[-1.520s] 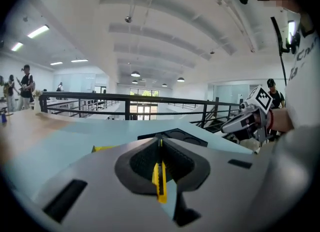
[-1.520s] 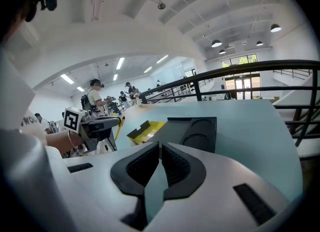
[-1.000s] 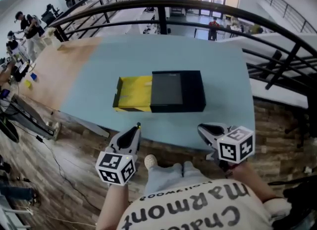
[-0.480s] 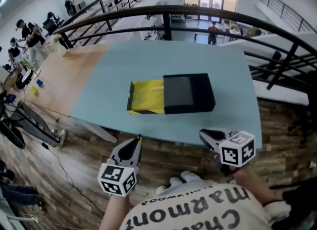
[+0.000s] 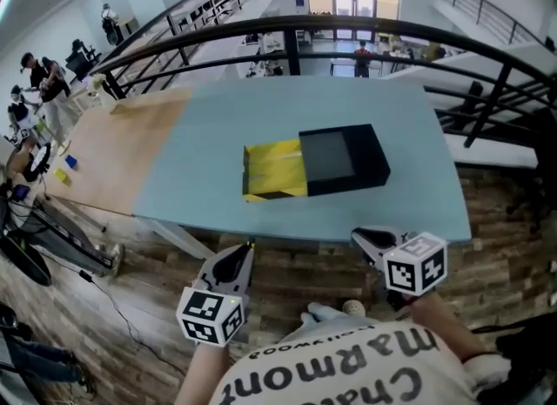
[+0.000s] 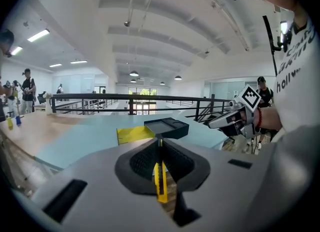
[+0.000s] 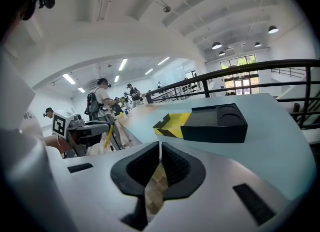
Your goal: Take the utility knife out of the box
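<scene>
The box lies in the middle of the blue table [image 5: 218, 124]: a black sleeve [image 5: 344, 159] with a yellow tray [image 5: 274, 171] slid out to its left. It also shows ahead in the left gripper view, box [image 6: 165, 126], and in the right gripper view, box [image 7: 215, 122]. My left gripper [image 5: 248, 246] hangs off the table's near edge, shut on a yellow utility knife [image 6: 160, 176] that stands between its jaws. In the right gripper view the knife [image 7: 107, 137] hangs below that gripper. My right gripper [image 5: 359, 236] is shut with nothing in it, also short of the table.
Both grippers are over the wooden floor [image 5: 130, 290] in front of the table. A black railing [image 5: 287, 24] curves behind the table. Several people stand by a bench at far left [image 5: 35, 90]. The table's left part is bare wood [image 5: 113, 142].
The view has drawn back from the table, and the box sits further right in it. Both grippers keep their pose, the left still shut on the knife.
</scene>
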`<act>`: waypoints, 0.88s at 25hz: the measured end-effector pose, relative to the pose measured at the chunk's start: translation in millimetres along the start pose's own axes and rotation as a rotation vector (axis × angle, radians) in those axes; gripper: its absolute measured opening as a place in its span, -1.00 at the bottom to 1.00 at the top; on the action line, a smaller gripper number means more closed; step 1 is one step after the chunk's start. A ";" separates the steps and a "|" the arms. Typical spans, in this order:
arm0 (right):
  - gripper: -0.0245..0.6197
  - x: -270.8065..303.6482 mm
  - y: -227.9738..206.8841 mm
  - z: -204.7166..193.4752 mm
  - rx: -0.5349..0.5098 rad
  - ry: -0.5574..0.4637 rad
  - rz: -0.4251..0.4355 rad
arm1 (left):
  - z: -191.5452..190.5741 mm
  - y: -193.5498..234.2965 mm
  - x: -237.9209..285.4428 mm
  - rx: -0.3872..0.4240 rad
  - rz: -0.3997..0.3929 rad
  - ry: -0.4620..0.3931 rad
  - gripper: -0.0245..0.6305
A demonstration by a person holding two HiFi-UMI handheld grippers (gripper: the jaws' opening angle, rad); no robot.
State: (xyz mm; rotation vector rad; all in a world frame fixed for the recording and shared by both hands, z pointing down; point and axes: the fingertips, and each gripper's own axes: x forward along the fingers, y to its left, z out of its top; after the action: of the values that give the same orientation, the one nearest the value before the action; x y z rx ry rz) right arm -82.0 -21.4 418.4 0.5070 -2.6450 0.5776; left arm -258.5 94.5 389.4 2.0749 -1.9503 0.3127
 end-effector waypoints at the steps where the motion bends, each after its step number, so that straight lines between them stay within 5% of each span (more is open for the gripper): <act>1: -0.80 -0.1 3.0 -1.7 -0.002 0.000 -0.010 | -0.1 1.8 -2.1 0.004 -0.007 -0.001 -0.85; 22: -0.80 6.1 40.0 -21.3 -0.007 0.015 -0.089 | -15.3 23.6 -25.7 0.005 -0.083 -0.018 -0.85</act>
State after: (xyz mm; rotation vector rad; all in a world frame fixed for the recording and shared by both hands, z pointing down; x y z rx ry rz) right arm -97.9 20.8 426.3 0.6122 -2.5942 0.5432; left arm -283.3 122.6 396.2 2.1627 -1.8687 0.2826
